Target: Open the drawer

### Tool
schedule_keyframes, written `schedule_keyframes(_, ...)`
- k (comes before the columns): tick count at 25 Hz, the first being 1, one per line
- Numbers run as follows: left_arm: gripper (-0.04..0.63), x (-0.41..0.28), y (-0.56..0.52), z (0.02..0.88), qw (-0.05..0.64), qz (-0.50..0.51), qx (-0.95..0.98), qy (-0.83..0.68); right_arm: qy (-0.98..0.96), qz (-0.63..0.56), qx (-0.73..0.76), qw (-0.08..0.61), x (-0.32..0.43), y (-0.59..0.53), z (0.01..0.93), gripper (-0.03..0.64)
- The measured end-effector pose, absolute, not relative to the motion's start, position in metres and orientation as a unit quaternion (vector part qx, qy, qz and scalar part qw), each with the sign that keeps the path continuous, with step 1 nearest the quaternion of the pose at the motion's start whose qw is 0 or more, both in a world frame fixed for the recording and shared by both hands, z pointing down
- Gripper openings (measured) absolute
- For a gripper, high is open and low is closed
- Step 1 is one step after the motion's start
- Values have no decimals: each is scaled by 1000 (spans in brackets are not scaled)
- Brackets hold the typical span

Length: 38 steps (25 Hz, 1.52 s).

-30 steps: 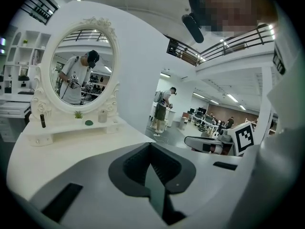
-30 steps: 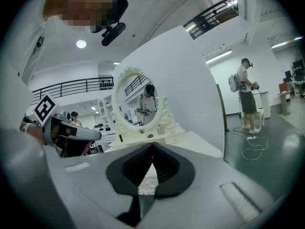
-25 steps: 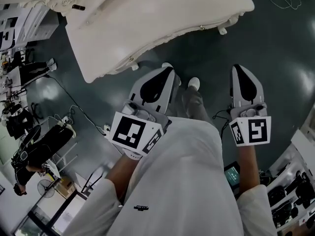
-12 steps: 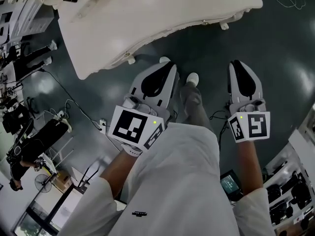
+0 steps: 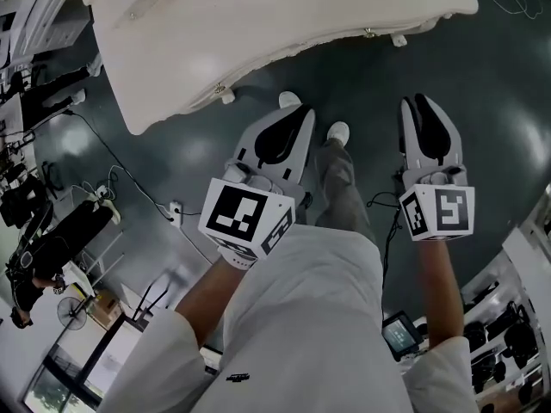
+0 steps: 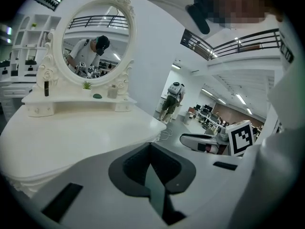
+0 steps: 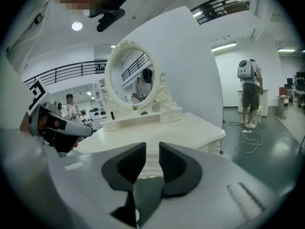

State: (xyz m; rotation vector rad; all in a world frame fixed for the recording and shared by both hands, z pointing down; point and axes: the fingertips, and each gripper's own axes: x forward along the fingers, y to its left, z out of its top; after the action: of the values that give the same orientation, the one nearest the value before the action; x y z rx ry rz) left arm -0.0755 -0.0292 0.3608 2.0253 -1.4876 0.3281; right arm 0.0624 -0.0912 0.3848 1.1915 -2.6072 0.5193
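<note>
- In front of the person, across a strip of dark floor (image 5: pixel 482 144): one white dressing table (image 5: pixel 258 24), with one oval mirror (image 7: pixel 129 75) on its back shelf.
- The drawer lies in the table's front, under the overhanging top. Its face is barely seen from above.
- Two small knobs show on that front edge, one (image 5: pixel 219 87) toward the left and one (image 5: pixel 368 33) toward the right. They are probably the pulls.
- The front edge is the long axis, slanting from lower left to upper right in the head view. Both grippers point toward it and are well apart from it.
- Two grippers:
  - Left gripper (image 5: pixel 297 114): jaws closed together, holding nothing.
  - Right gripper (image 5: pixel 417 101): jaws part-way apart and opening, nothing between them.
- Judgement: the left gripper looks slightly nearer the edge, but the right is the one readying, so the right-hand knob is the likelier target.
</note>
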Motion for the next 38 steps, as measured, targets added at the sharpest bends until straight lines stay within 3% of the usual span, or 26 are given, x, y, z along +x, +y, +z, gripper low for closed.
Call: schedule_keyframes(38,9,-96,-54,461,347,141,744,-553,-852,217,448,164,33,-148,512,152)
